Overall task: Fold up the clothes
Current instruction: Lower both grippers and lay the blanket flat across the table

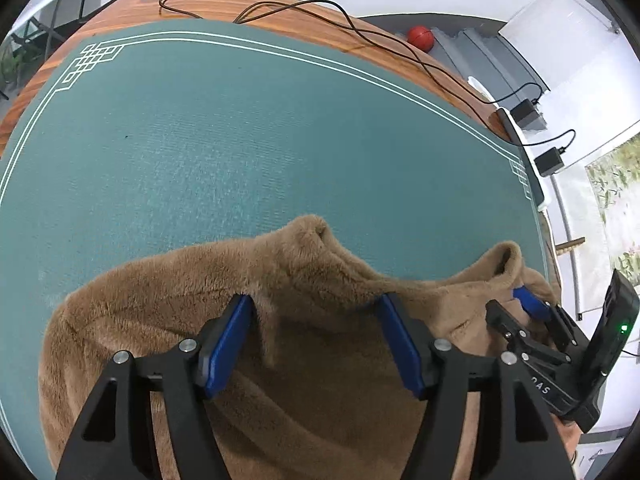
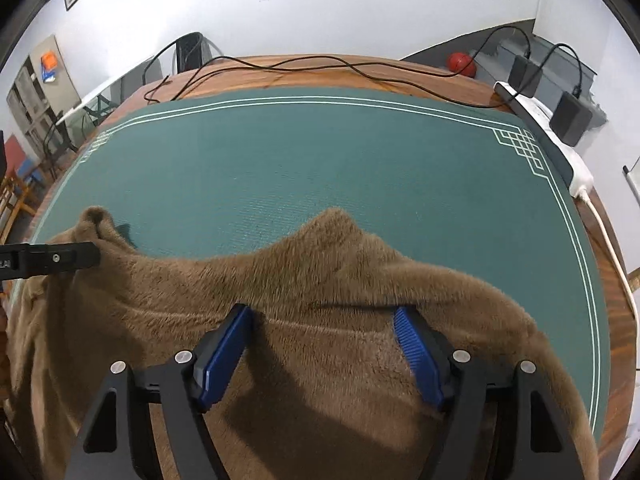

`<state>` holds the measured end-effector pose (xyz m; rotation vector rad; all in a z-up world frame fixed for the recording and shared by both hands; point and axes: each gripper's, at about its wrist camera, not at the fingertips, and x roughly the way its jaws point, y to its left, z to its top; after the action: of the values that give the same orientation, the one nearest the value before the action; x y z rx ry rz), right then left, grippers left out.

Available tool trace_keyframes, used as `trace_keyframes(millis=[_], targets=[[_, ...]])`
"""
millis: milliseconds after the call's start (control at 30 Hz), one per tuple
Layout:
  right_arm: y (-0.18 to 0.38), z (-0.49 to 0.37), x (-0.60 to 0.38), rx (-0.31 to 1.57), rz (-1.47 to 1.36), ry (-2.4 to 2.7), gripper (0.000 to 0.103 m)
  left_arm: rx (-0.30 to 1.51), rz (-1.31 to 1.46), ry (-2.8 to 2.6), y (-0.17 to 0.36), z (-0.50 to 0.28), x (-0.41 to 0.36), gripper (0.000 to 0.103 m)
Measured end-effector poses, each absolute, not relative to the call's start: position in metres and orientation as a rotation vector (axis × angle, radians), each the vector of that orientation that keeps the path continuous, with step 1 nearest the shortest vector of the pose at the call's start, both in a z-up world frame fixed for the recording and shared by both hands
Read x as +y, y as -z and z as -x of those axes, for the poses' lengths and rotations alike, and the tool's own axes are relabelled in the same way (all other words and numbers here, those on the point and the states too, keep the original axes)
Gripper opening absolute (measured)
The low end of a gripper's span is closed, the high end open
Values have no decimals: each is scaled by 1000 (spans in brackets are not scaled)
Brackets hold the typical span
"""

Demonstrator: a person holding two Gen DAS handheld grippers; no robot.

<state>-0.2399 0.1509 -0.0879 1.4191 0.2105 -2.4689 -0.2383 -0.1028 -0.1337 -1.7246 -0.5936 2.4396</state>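
A brown fuzzy garment (image 1: 312,264) lies rumpled on the near part of the green mat (image 1: 200,140), with two raised peaks along its far edge. My left gripper (image 1: 316,300) is open wide, its blue pads (image 1: 228,348) resting down on the fleece. In the right wrist view the same garment (image 2: 340,256) spreads across the bottom, and my right gripper (image 2: 322,311) is open wide over a seam line in the cloth. Each gripper shows in the other's view: the right one (image 1: 532,312) at the garment's right edge, the left one (image 2: 52,260) against the left peak.
The green mat (image 2: 320,152) with white border lines covers a wooden table (image 2: 320,68). Black cables (image 1: 360,32) trail along the far edge. A white power strip (image 2: 560,148) with two black adapters sits at the right edge. A red ball (image 2: 461,64) lies beyond the table.
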Motion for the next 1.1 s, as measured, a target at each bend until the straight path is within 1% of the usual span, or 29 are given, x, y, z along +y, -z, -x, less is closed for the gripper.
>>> trace_keyframes(millis=[133,233,433,600,700,933,1100], targets=[[71,201,156,218,-1364,2447,77,-628,1712,-2420,123,211,-114,71],[61,173,162,187,-1348,2406,77,-644,1704,-2415,113,187,-123,71],[59,104,157,109,-1380,2341,77,-632,1707,-2409,95,139,-130,71],[68,54,148,91,-1381,2336,78,-626,1749,-2416,90,109,-125,71],[76,32,152,15,-1423,2304,78,-618,1777,-2428,87,91,-125,71],[76,-11,166,-8,-1448,2273,78,-539,1867,-2414,96,57,-102,71],[89,-40,171,44,-1497,2241,80,-459,1931,-2397,107,32,-84,71]])
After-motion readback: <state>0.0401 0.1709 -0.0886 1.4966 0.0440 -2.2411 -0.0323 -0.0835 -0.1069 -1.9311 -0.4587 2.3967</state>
